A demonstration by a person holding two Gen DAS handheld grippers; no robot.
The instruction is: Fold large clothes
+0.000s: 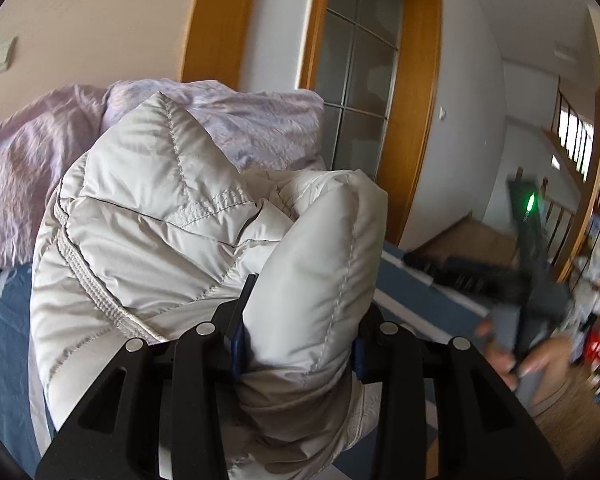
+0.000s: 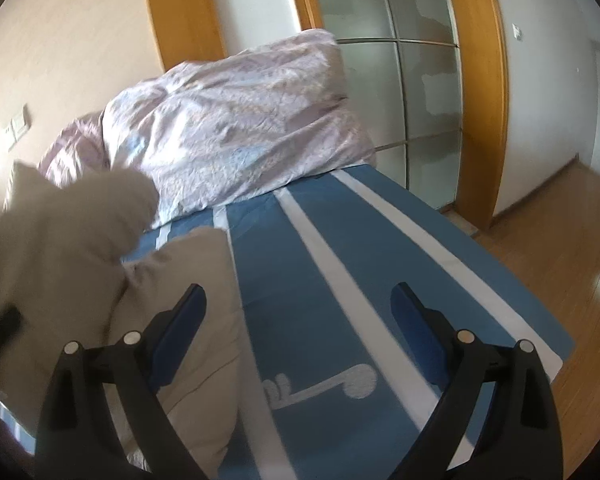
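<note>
Cream puffer jacket bunches in our left gripper, fingers pinching it; our right gripper hovers spread over the blue bedsheet.

I am working in a home bedroom; I am looking over a bed with a blue, white-striped sheet, and a lilac duvet is lying bunched at its far end; a wooden door frame is enclosing frosted glass panes; wood flooring is showing beside the bed; a light switch is sitting on the beige wall.
</note>
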